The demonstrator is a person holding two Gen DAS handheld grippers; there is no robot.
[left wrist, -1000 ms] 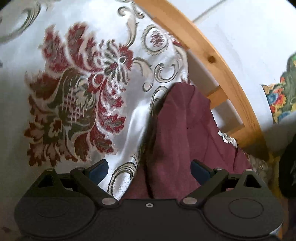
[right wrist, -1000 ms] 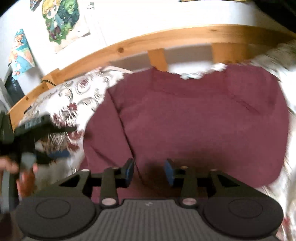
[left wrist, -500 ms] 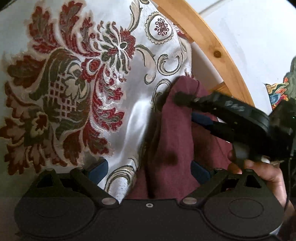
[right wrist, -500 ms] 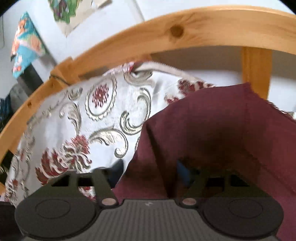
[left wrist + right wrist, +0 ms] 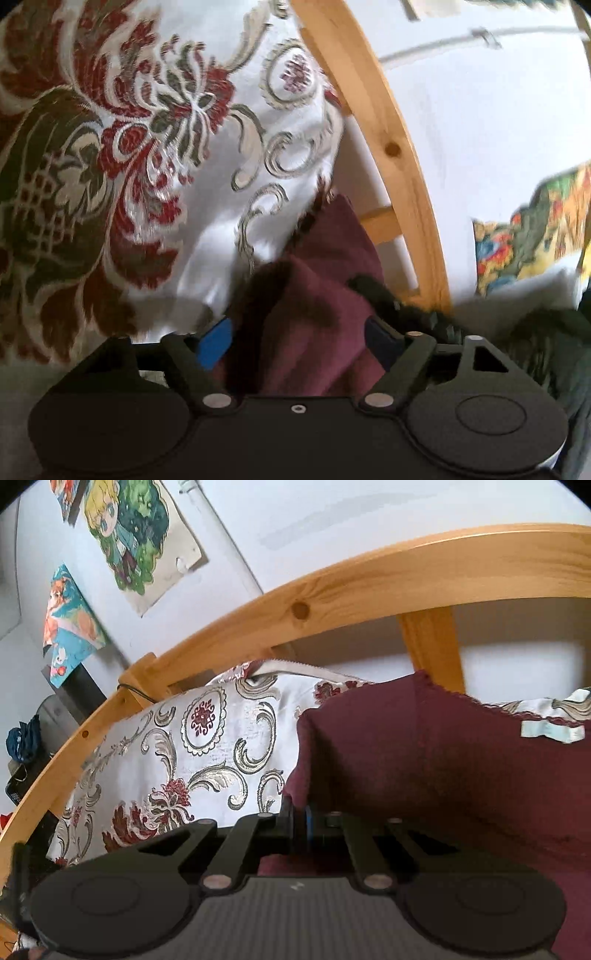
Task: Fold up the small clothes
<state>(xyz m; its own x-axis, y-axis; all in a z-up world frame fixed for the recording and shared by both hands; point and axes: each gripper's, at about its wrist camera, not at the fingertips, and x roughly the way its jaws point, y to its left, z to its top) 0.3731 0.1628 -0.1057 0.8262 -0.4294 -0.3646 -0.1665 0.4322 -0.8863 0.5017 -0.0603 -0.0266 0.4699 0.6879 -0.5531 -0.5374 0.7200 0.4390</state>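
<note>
Maroon knit garment (image 5: 461, 760) on floral brocade bedspread (image 5: 207, 746). Right gripper (image 5: 300, 821): fingers clamped on garment's left edge. Left gripper (image 5: 295, 338): fingers closing, apparently not yet pressing the garment fold between them.

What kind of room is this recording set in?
Probably a bedroom: a wooden bed rail, a floral bedspread under the maroon garment, and cartoon posters on the wall.

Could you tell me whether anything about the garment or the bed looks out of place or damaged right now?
Nothing looks damaged. The maroon garment is simply mid-fold: its edge is bunched up where the right gripper has pinched it, over the floral bedspread.
</note>
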